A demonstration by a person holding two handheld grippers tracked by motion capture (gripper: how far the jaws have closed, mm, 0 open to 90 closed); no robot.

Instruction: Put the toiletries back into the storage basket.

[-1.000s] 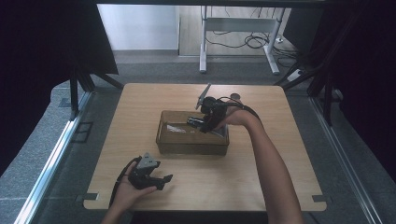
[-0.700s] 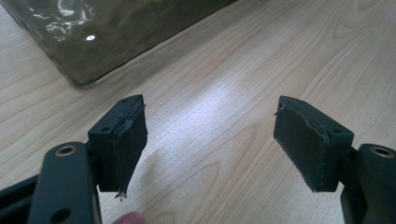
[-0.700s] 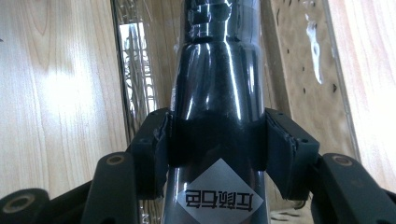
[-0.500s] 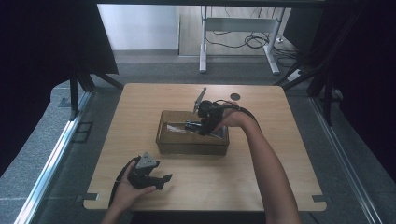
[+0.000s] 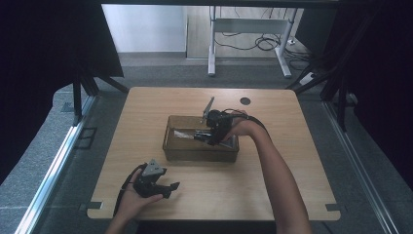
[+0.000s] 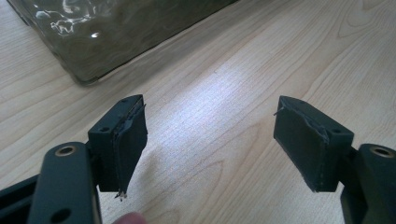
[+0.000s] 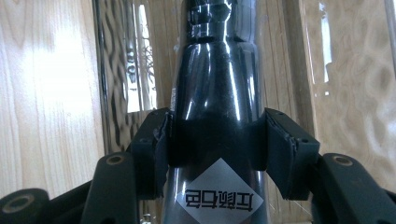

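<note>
From the high view, a person's right claw (image 5: 210,136) holds a dark bottle (image 5: 187,133) lying lengthwise over a clear, brownish tray (image 5: 199,152) mid-worktop (image 5: 272,190), while the left claw (image 5: 163,187) rests near the front edge. In the left gripper view, that claw (image 6: 210,140) stands apart with nothing in it, just beside the tray's corner (image 6: 107,42). In the right gripper view, both pads clamp the glossy bottle (image 7: 217,102) at its shoulder; lowering it level and centred between the tray walls looks wisest before letting go
</note>
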